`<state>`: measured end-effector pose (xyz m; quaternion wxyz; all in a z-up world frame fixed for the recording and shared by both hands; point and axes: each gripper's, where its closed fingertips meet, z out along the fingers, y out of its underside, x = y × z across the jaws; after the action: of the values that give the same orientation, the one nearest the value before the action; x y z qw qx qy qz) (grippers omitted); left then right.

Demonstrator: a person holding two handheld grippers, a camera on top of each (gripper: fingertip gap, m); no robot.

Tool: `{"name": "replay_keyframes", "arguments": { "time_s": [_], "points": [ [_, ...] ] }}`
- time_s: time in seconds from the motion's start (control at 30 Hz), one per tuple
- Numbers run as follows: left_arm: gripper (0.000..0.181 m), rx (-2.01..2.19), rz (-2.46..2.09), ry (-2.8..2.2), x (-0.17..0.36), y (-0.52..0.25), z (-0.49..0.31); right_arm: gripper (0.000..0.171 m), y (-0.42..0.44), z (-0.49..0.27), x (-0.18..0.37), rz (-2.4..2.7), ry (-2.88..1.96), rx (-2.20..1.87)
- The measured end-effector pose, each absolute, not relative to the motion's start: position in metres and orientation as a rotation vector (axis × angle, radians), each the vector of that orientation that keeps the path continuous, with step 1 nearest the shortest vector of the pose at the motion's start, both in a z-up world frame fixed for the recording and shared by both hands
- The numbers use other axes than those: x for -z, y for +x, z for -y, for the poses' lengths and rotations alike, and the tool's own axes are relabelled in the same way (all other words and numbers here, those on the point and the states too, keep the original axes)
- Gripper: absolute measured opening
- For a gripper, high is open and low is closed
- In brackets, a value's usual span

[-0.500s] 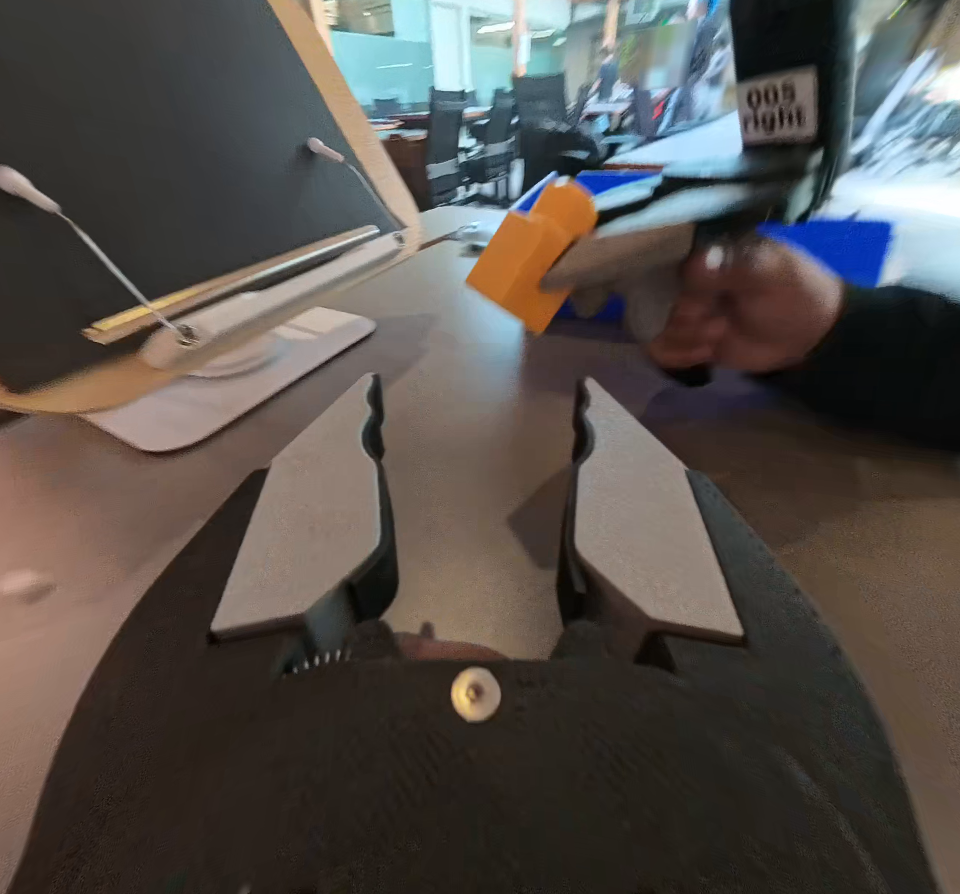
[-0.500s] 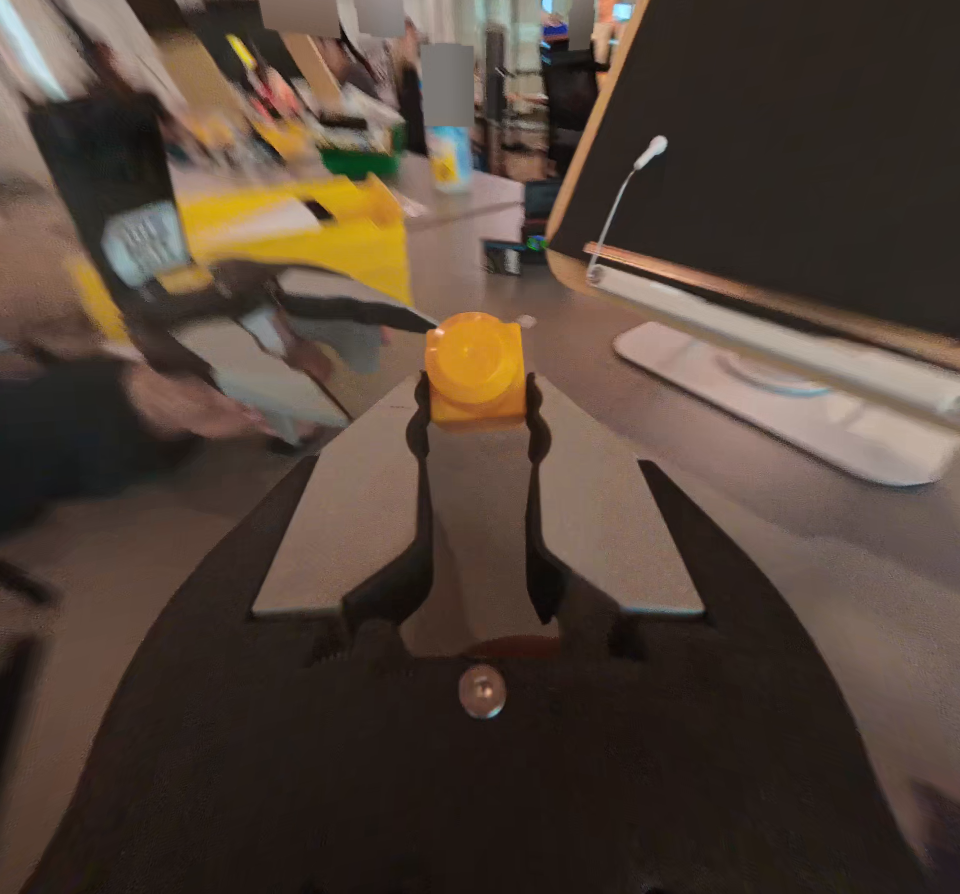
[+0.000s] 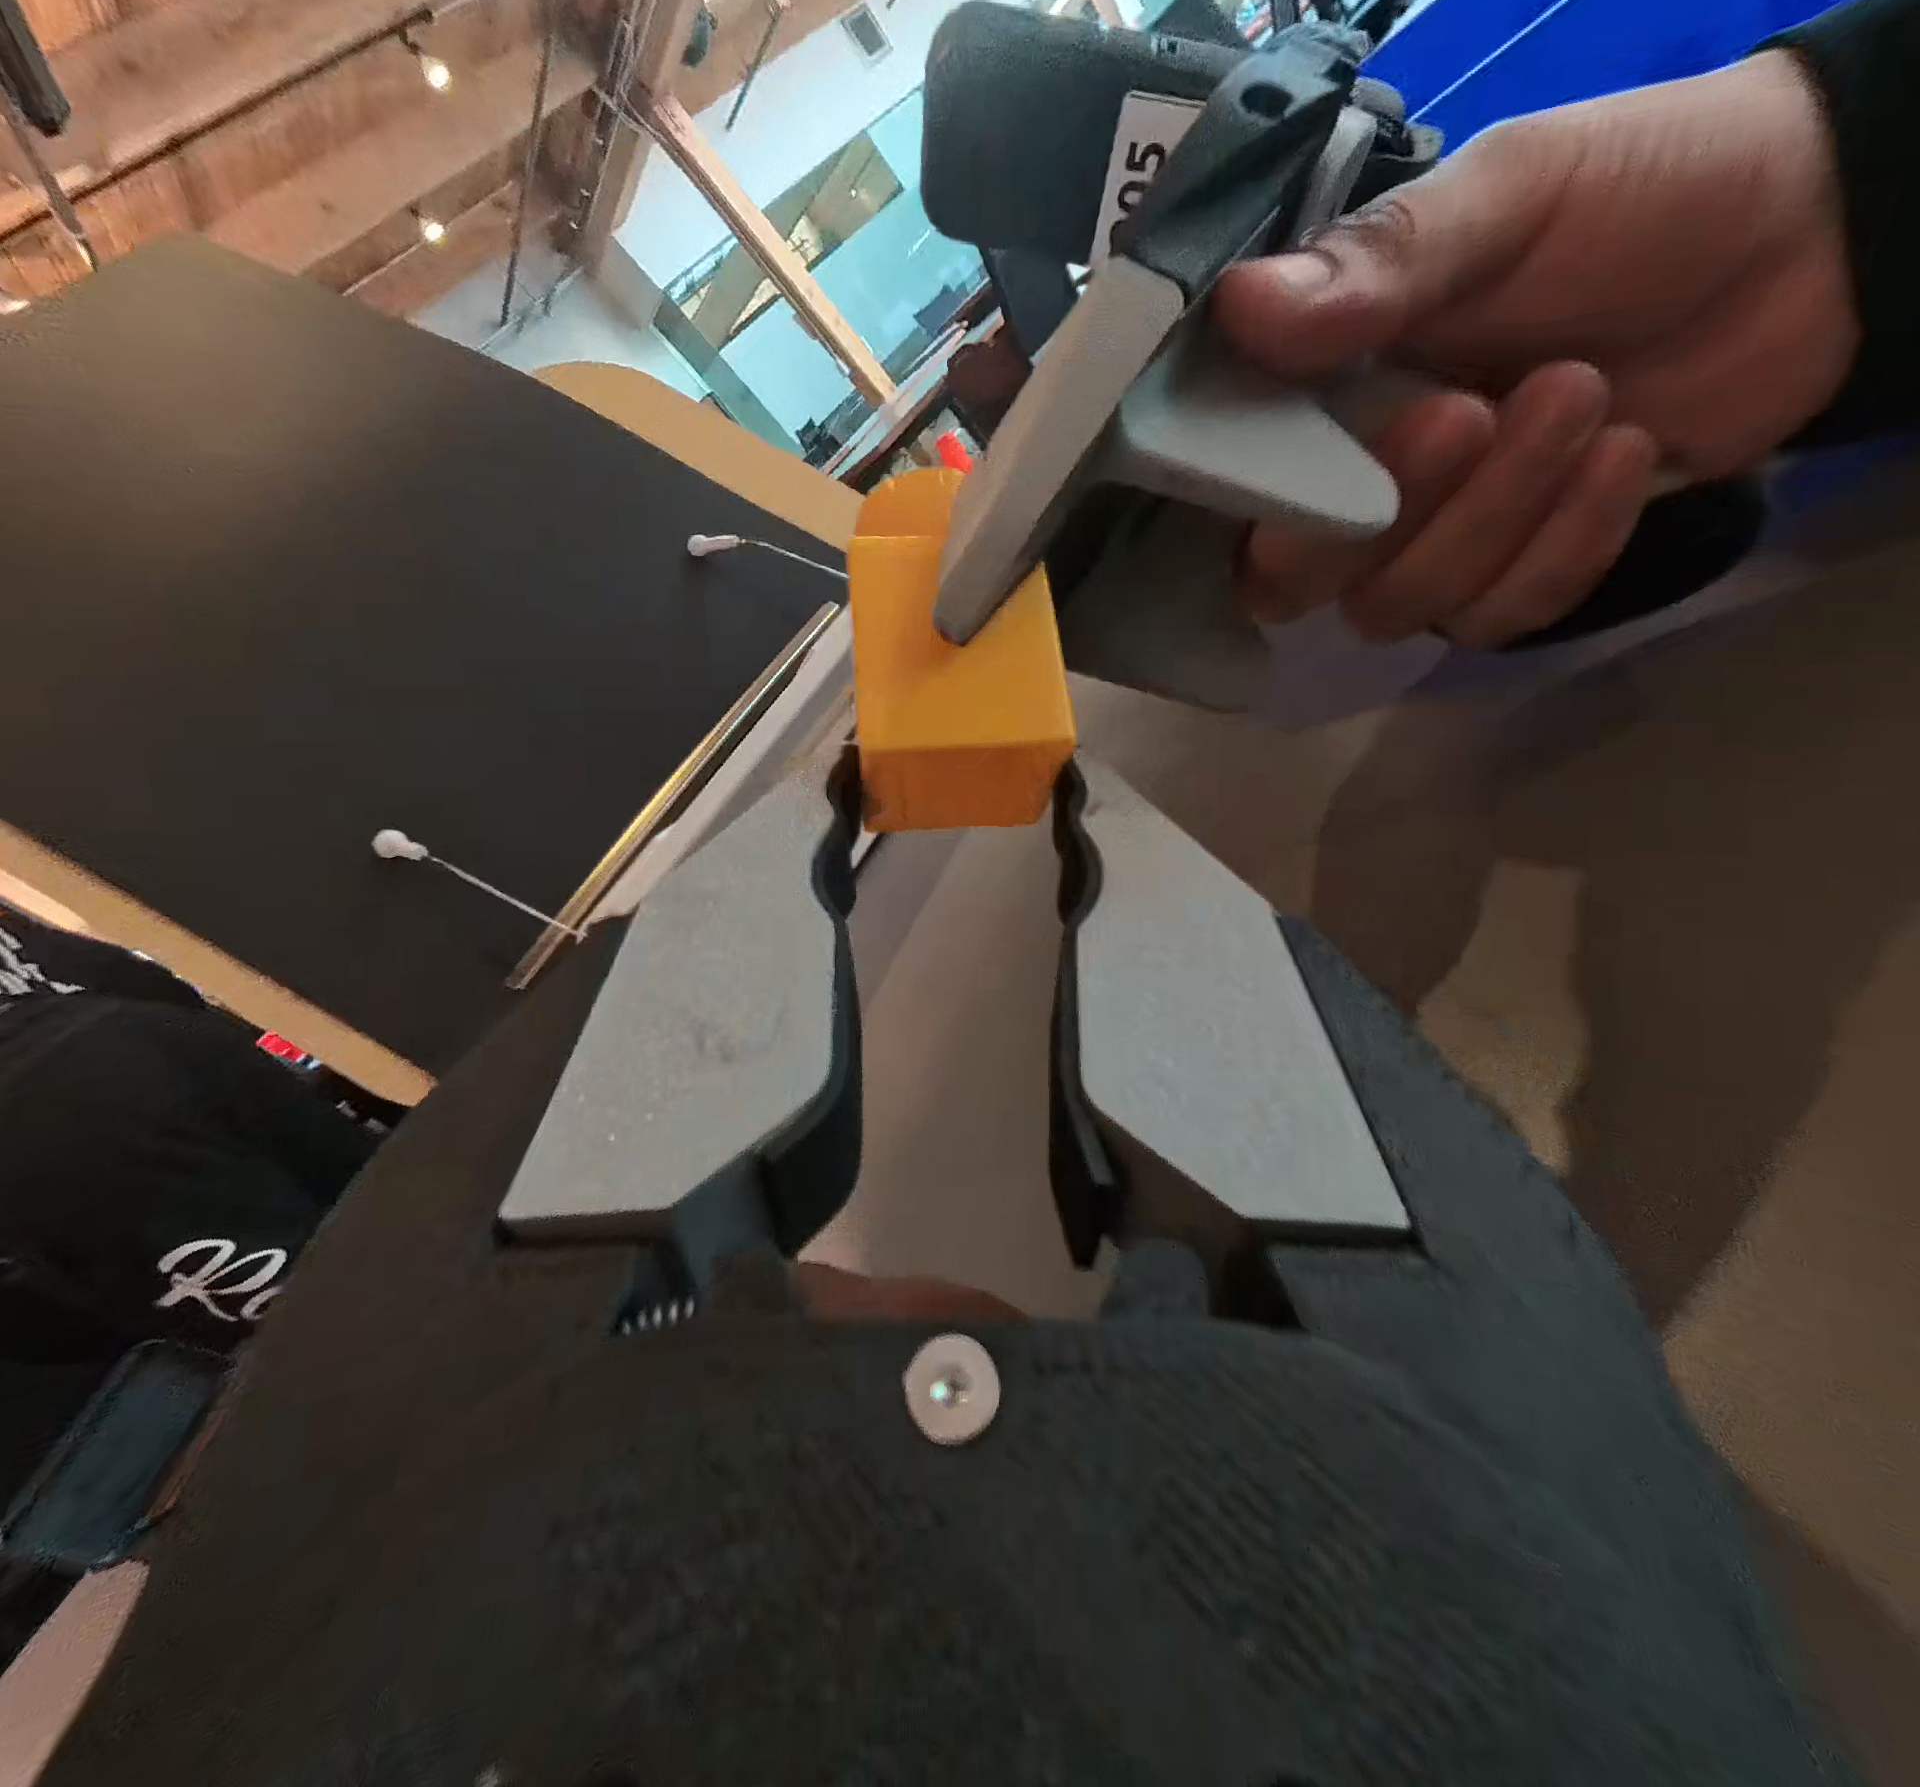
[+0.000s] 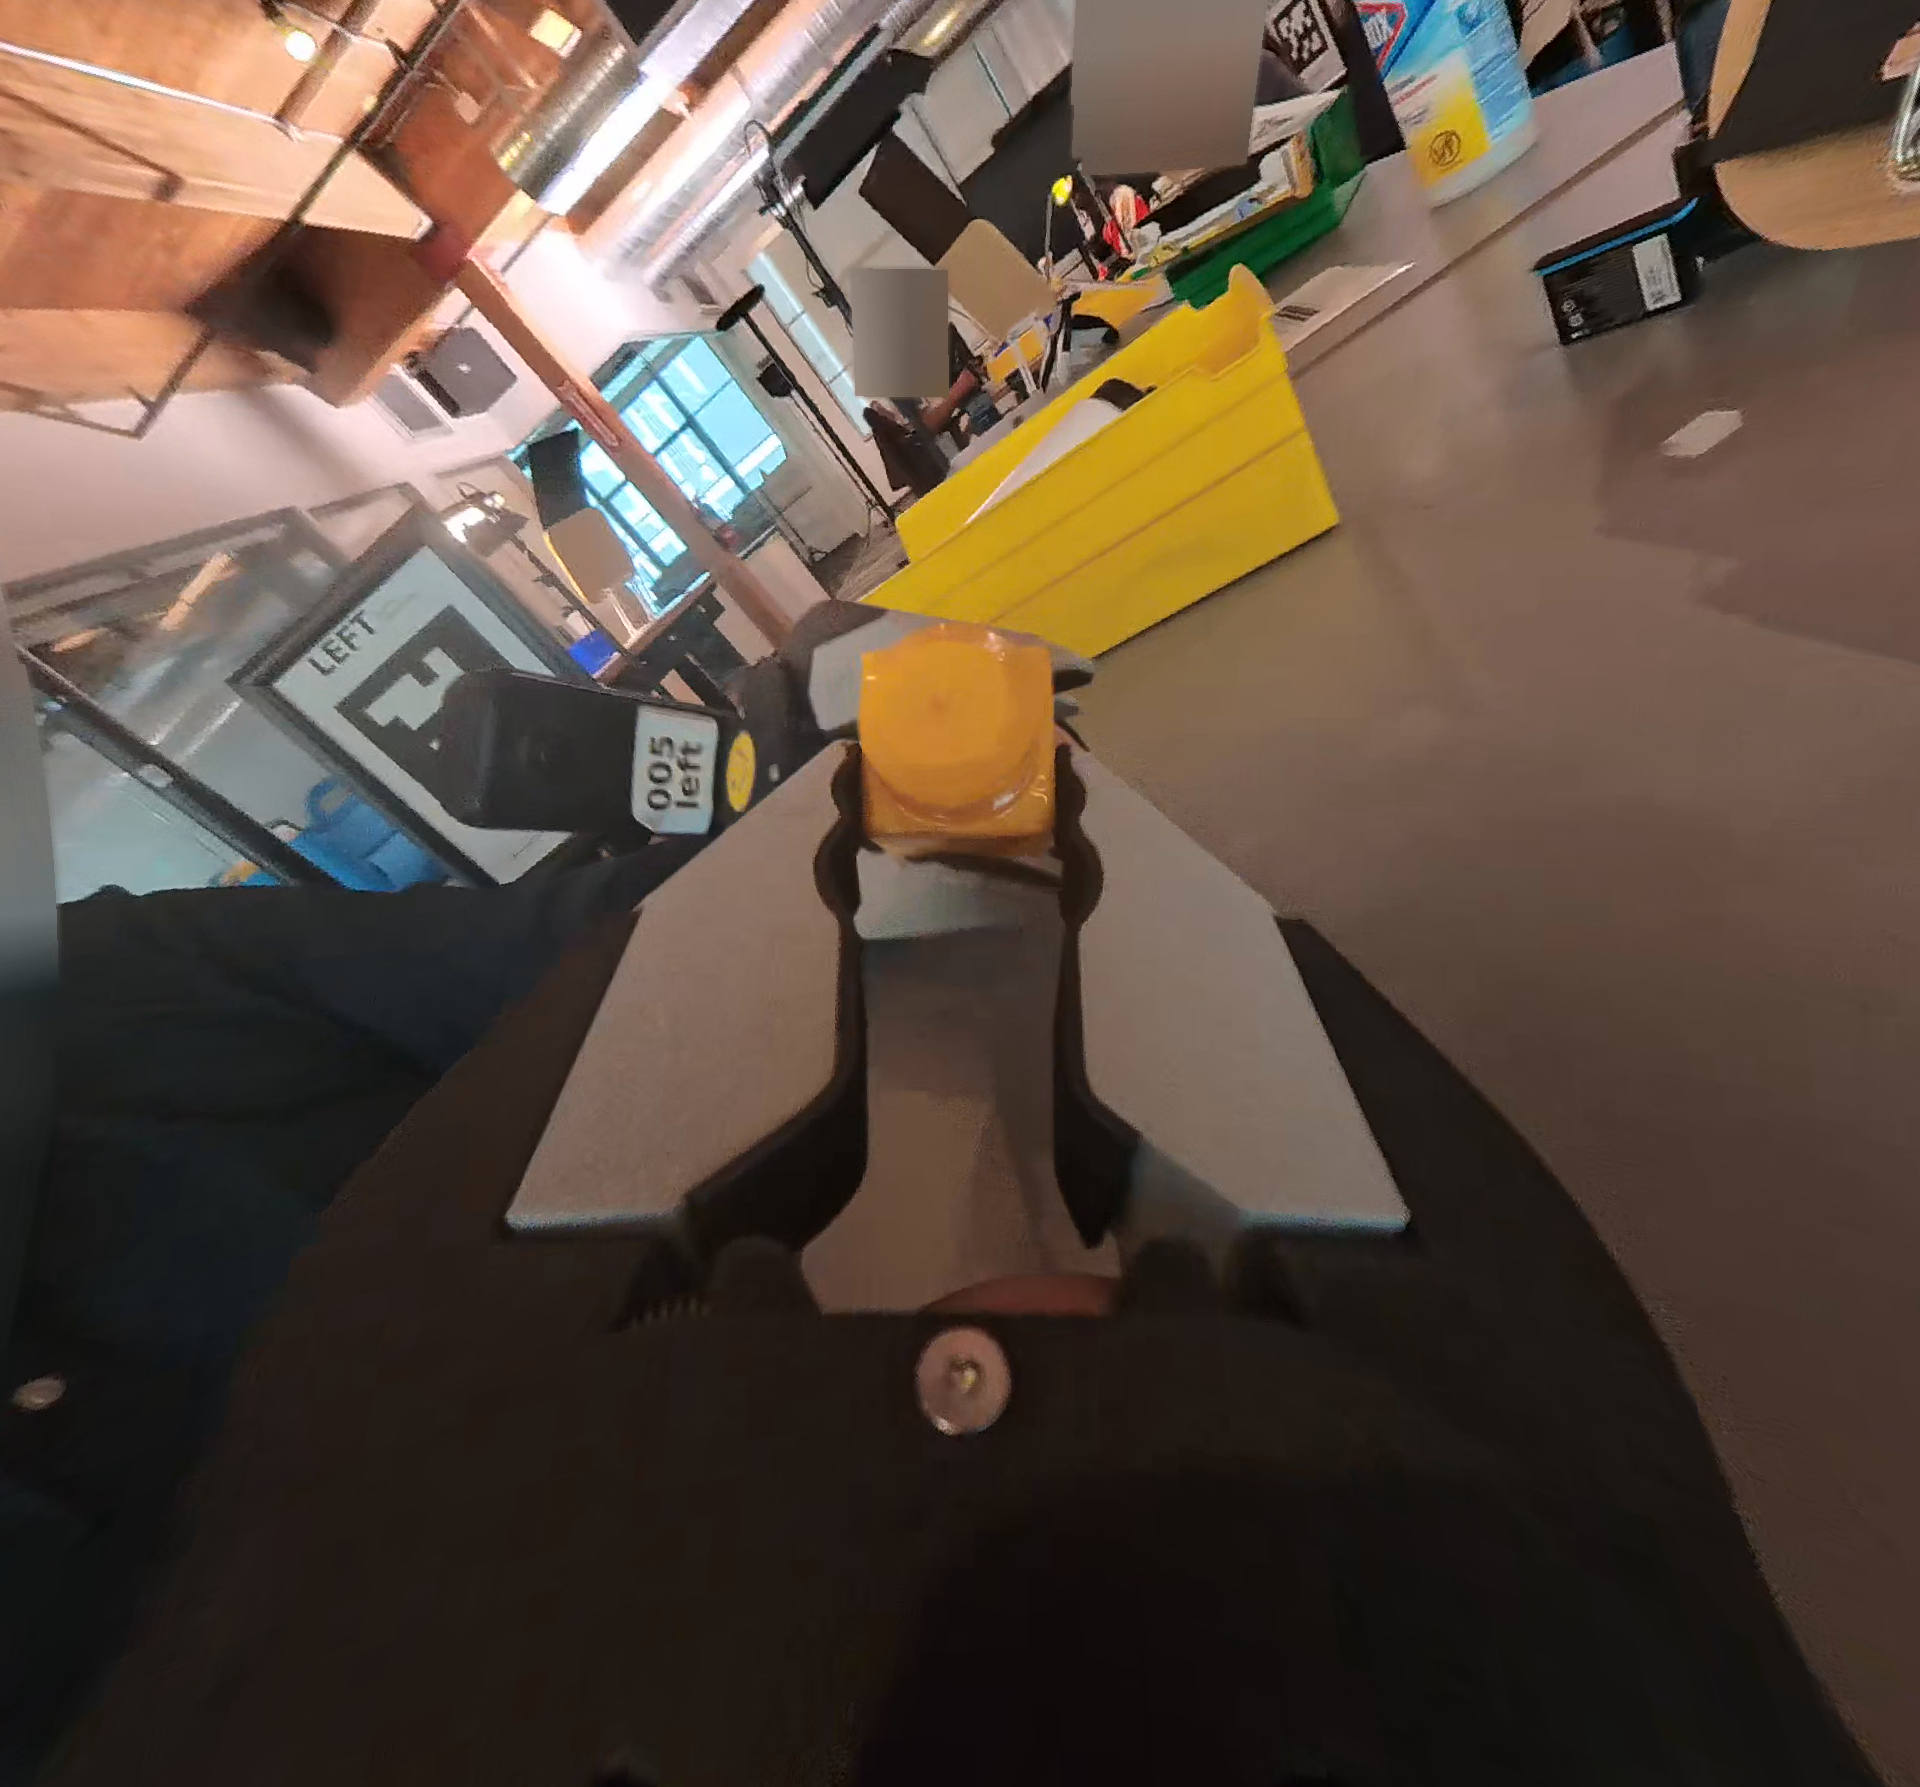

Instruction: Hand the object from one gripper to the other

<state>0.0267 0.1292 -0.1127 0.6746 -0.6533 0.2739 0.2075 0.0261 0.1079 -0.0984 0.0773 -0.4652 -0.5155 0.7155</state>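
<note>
Both grippers pinched the orange block (image 3: 951, 698) in mid-air: the left gripper (image 3: 954, 807) at one end, the right gripper (image 4: 956, 802) at the other.

Black board (image 3: 312, 594) close on left, yellow bin (image 4: 1122, 511) beyond tongs; grey surface (image 4: 1558, 802) open to right.

White stickers (image 4: 675, 778) on each tool's camera and a marker board (image 4: 395, 688) bear writing.
</note>
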Motion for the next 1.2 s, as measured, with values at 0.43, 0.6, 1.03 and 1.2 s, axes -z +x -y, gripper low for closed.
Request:
{"name": "replay_keyframes", "arguments": {
  "time_s": [0.43, 0.6, 1.03, 1.2],
  "points": [
    [0.034, -0.207, -0.501, -1.537, 0.112, 0.02, -0.127, 0.065, 0.023, -0.124, 0.105, 1.483, -1.488, -2.118],
    [0.035, -0.264, -0.546, -1.568, 0.123, 0.033, -0.137, 0.034, 0.03, -0.11, 0.112, 1.587, -1.441, -2.176],
    [0.013, -0.367, -0.479, -1.622, 0.129, 0.008, -0.139, 0.034, 0.187, -0.293, 0.009, 1.144, -1.571, -0.818],
    [0.012, -0.418, -0.525, -1.618, 0.133, 0.013, -0.138, 0.055, 0.233, -0.366, 0.071, 1.161, -1.948, -0.495]
  ]
}}
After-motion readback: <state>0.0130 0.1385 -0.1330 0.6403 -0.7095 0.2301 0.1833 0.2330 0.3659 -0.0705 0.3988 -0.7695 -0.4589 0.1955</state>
